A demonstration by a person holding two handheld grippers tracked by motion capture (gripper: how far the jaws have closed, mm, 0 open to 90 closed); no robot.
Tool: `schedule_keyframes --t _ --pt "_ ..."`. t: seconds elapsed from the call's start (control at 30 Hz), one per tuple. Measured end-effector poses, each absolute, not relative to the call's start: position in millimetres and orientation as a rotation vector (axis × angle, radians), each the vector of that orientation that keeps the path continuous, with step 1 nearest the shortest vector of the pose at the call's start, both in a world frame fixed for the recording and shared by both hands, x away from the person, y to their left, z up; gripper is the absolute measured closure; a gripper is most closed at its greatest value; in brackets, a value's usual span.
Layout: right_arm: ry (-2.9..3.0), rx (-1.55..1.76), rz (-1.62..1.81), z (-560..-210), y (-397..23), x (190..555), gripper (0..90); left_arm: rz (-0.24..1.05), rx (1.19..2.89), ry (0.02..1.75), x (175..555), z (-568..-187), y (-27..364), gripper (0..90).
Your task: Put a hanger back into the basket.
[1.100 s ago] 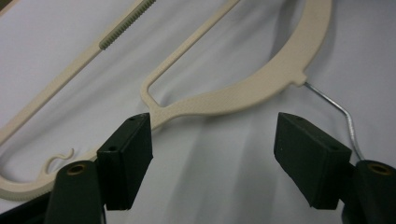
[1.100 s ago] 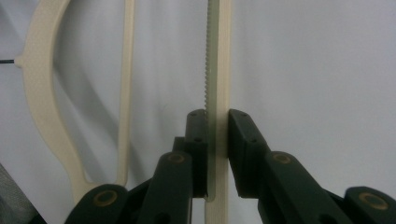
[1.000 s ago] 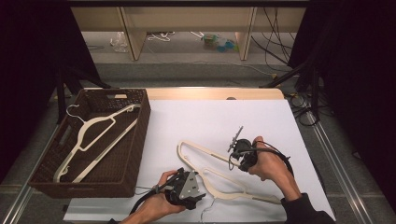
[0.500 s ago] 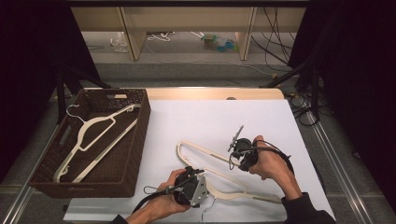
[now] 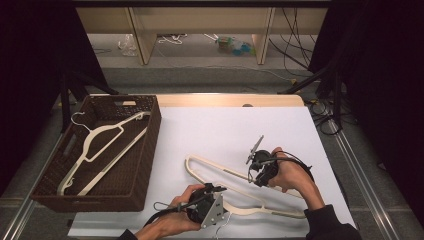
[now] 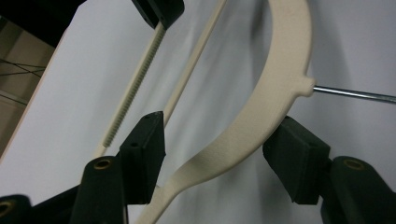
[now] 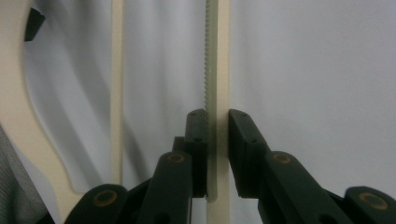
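The cream hanger [image 5: 235, 192] lay on the white table [image 5: 220, 130]; right gripper [image 7: 217, 122] was clamped on its ridged bar, left gripper [image 6: 219, 144] gaped around the shoulder — closing likely came next, then a lift toward the wicker basket [image 5: 145, 150]

A matt cream plastic hanger [image 6: 275, 93] with a metal hook [image 6: 355, 94] is seen; the basket [image 5: 145, 150] is woven, the table [image 5: 220, 130] smooth.

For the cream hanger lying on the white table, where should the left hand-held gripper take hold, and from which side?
Probably the curved shoulder of the hanger, just below the stub where the metal hook leaves it. The left hand-held gripper already straddles that arm with its jaws open, coming from the person's near edge. The right hand-held gripper is clamped on the ridged bar, so a shoulder grip would balance it.
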State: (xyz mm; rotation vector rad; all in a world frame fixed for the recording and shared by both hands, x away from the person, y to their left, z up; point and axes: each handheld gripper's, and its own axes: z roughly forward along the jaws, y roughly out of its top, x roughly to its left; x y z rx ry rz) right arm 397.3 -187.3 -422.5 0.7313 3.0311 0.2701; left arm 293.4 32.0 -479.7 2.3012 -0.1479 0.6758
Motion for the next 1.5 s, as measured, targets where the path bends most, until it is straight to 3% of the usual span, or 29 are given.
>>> schedule_keyframes --t 0.2,0.7,0.8,0.83,1.07,1.27,1.43,1.5 --pt "3.039 0.741 0.252 -427 -188 399 79.0 0.647 2.276 -0.216 292 -476 35 62.9" --pt "3.109 0.741 0.32 -438 -194 402 77.5 0.814 2.188 -0.354 283 -451 34 80.7" --pt "3.09 0.799 0.42 -430 -195 401 70.2 0.805 2.208 -0.368 283 -448 34 81.4" --pt "3.056 0.788 0.506 -422 -197 401 59.0 0.794 2.21 -0.351 283 -448 33 81.8" --pt "2.89 0.872 0.674 -395 -213 402 38.6 0.742 2.245 -0.269 288 -438 36 81.4" --pt "2.739 0.865 0.824 -362 -229 393 34.2 0.76 2.254 -0.234 297 -423 44 83.0" --pt "2.616 0.916 0.867 -353 -236 387 33.0 0.733 2.243 -0.19 302 -419 50 84.1" --pt "2.595 0.875 0.886 -350 -242 385 32.9 0.777 2.244 -0.2 306 -412 54 84.8"
